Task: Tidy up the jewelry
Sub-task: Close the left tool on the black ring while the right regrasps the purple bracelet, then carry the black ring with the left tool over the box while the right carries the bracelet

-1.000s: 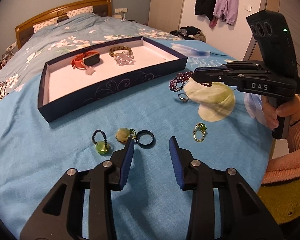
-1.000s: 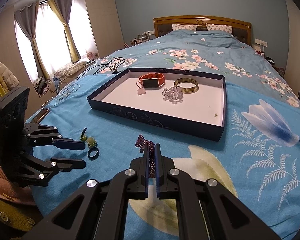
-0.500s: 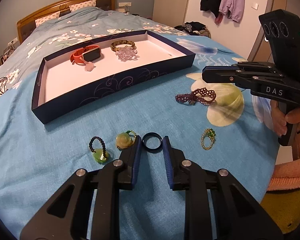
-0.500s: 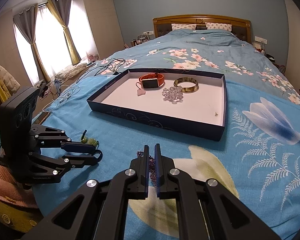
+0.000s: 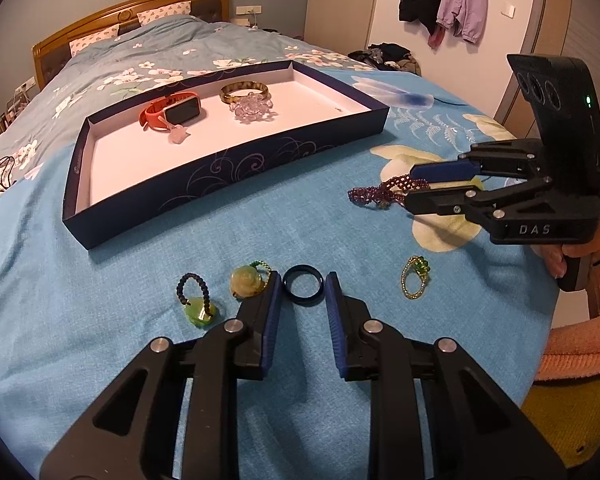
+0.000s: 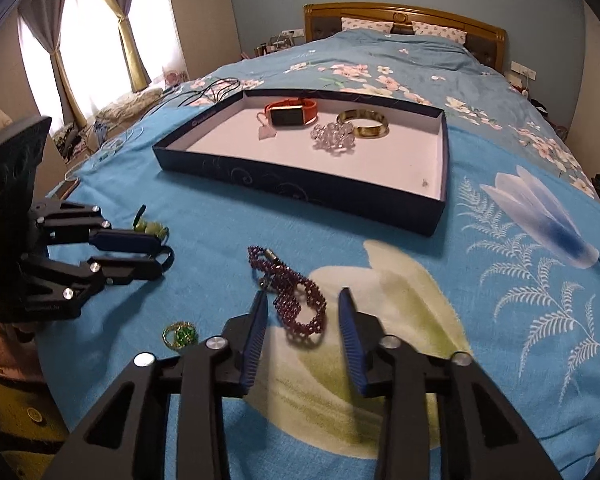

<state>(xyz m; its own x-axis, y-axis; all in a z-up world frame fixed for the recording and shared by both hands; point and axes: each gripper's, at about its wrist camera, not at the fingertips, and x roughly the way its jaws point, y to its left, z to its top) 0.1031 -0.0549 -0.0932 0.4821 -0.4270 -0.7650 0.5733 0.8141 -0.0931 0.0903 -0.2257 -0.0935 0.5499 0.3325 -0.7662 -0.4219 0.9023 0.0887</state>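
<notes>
Jewellery sorting on a blue floral bedspread [image 5: 100,280], dark blue ring between the left gripper's fingers

One dark blue band ring [image 5: 303,283] lies near the bedspread's near edge, the left gripper [image 5: 303,286] narrowed around it, pads at its sides. Beside it: one pale carved-flower ring [image 5: 246,281], one black-beaded ring with a green stone [image 5: 196,304], one gold-and-green beaded ring [image 5: 415,276]. The right gripper [image 6: 303,312] is opening, one purple beaded bracelet [image 6: 296,300] lying loose between its fingers. The dark blue tray [image 5: 228,176] holds four pieces: orange watch [image 5: 172,110], gold bangle [image 5: 244,90], clear crystal cluster [image 5: 252,109], pale pendant [image 5: 179,136].
</notes>
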